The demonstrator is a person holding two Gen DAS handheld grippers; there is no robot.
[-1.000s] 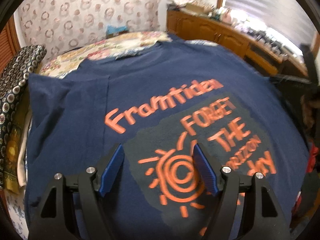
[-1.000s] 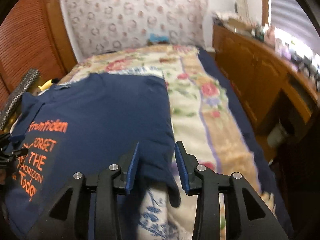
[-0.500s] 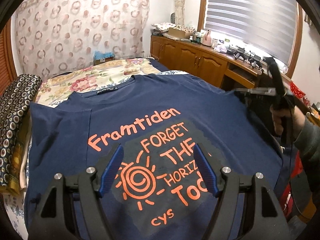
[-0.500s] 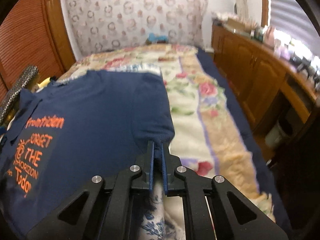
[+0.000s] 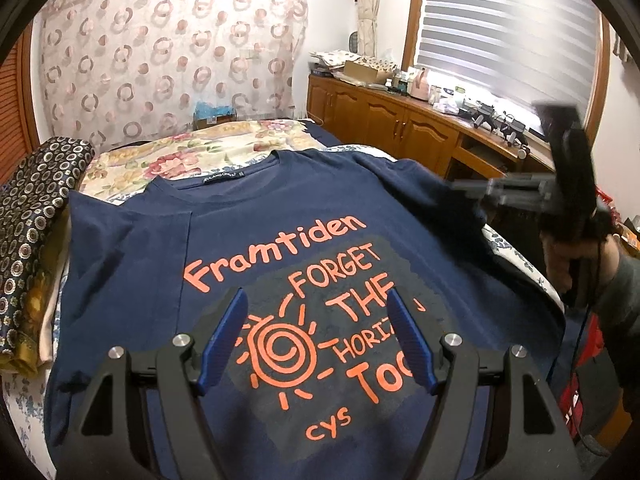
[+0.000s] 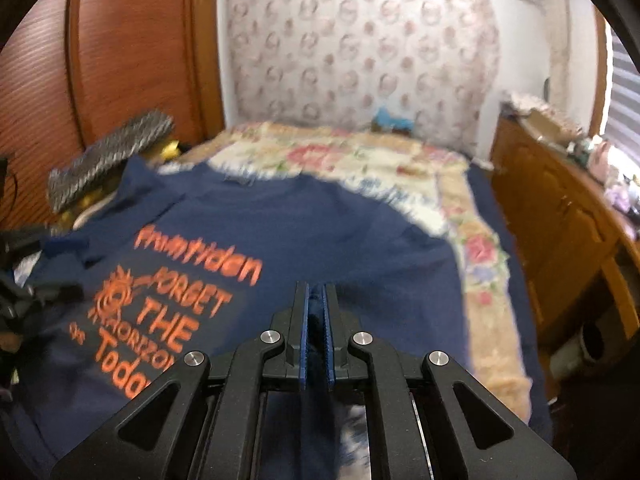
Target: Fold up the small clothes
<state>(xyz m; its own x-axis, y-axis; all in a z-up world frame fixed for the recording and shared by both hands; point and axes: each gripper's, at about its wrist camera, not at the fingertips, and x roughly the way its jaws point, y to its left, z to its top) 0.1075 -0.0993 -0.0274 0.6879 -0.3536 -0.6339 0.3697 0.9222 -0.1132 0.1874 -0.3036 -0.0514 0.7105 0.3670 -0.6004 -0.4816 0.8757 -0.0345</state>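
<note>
Left wrist view shows your left hand-held gripper (image 5: 316,338) wide open and empty above the orange print of the navy T-shirt (image 5: 248,216), which lies face up on the bed (image 5: 224,140). Further right, your right hand-held gripper (image 6: 316,322) is closed on a fold of the shirt's sleeve side, with dark cloth pinched between its blue pads (image 6: 305,344). Behind the bed hangs a patterned curtain (image 5: 168,60).

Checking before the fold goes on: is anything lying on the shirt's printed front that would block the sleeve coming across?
Nothing visible does. The navy T-shirt front is bare; the open left tool only hovers above it.
</note>
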